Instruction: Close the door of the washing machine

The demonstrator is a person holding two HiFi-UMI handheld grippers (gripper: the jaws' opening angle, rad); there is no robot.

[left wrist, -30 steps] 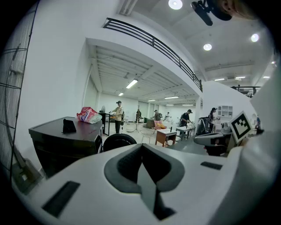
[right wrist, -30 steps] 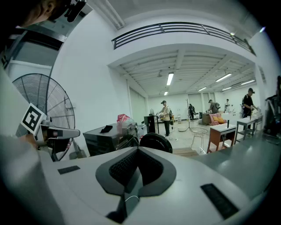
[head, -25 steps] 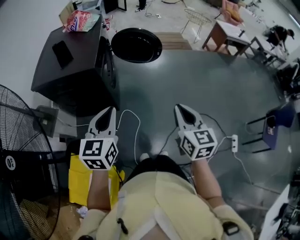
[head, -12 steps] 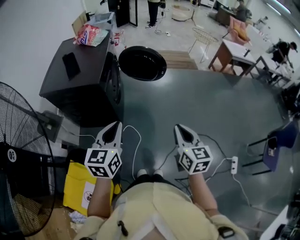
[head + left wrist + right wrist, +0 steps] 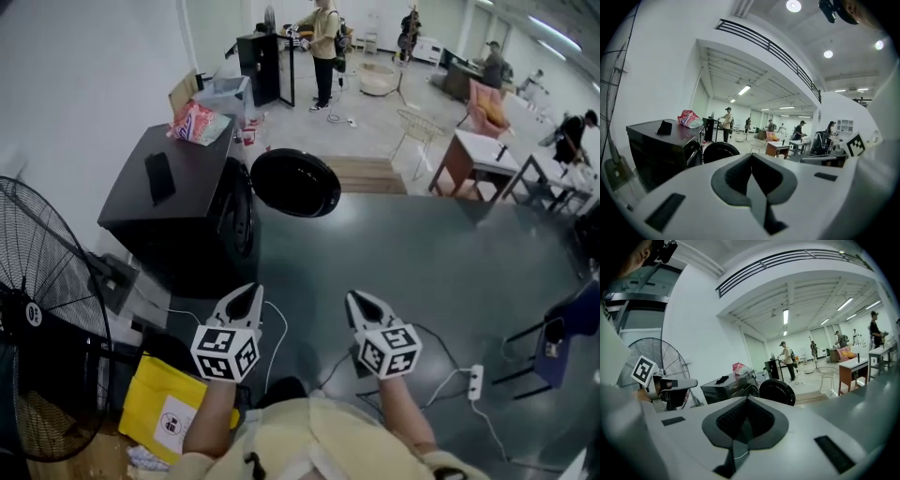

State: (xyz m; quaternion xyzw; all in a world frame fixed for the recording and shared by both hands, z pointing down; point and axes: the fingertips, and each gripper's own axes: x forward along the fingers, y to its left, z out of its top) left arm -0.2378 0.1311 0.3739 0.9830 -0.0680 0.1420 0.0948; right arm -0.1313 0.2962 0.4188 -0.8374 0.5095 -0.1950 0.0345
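Left claw (image 5: 253, 291) and right claw (image 5: 353, 298): lower centre, side by side, held forward on bare forearms, tips toward frame top; both closed, nothing held. Washing machine (image 5: 159, 216): upper left, dark; round door (image 5: 293, 183) swung open at its right. Yellow bag (image 5: 172, 411): lower left, round emblem, print unreadable.

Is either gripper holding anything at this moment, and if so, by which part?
Nothing is held: the left gripper and the right gripper both have jaws together and empty.
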